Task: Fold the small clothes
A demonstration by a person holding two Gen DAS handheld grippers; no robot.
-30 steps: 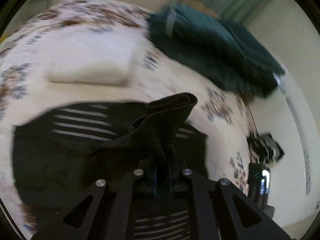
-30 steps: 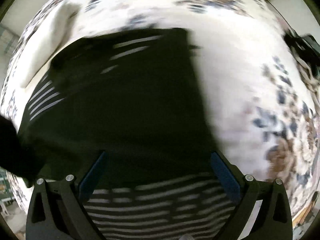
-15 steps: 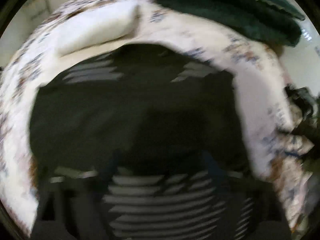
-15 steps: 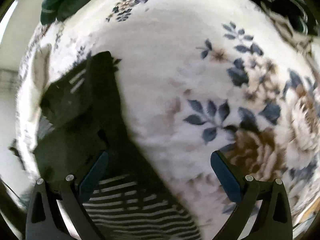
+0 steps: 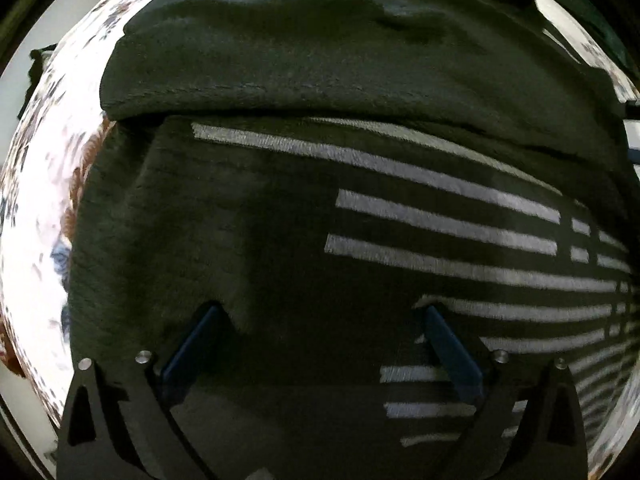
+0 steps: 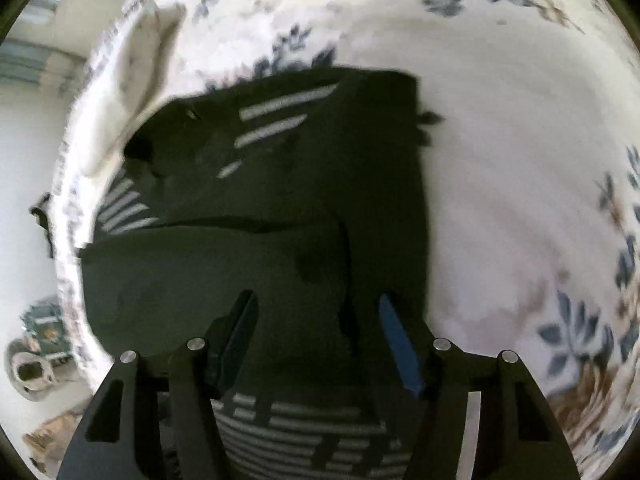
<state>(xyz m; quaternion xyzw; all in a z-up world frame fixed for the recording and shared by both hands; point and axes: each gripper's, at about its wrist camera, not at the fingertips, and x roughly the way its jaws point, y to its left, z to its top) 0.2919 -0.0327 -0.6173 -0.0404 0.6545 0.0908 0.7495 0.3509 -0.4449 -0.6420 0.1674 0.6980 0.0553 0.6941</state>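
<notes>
A black garment with white stripes [image 5: 360, 208] lies on a floral bed cover [image 5: 36, 184] and fills the left wrist view. A plain black fold lies across its far part. My left gripper [image 5: 320, 320] is open and empty, close above the cloth. In the right wrist view the same garment [image 6: 280, 208] lies partly folded on the bed cover [image 6: 520, 160]. My right gripper [image 6: 318, 312] is open, fingers spread over the garment's near right edge, holding nothing.
A white folded cloth [image 6: 132, 92] lies on the bed beyond the garment. The bed's left edge drops to a floor with a basket and other items [image 6: 36, 352]. A dark green blanket [image 5: 600, 12] lies at the far right.
My left gripper let go of the black fold it held and opened, dropping close over the striped cloth. My right gripper swung back over the garment's right edge and narrowed somewhat.
</notes>
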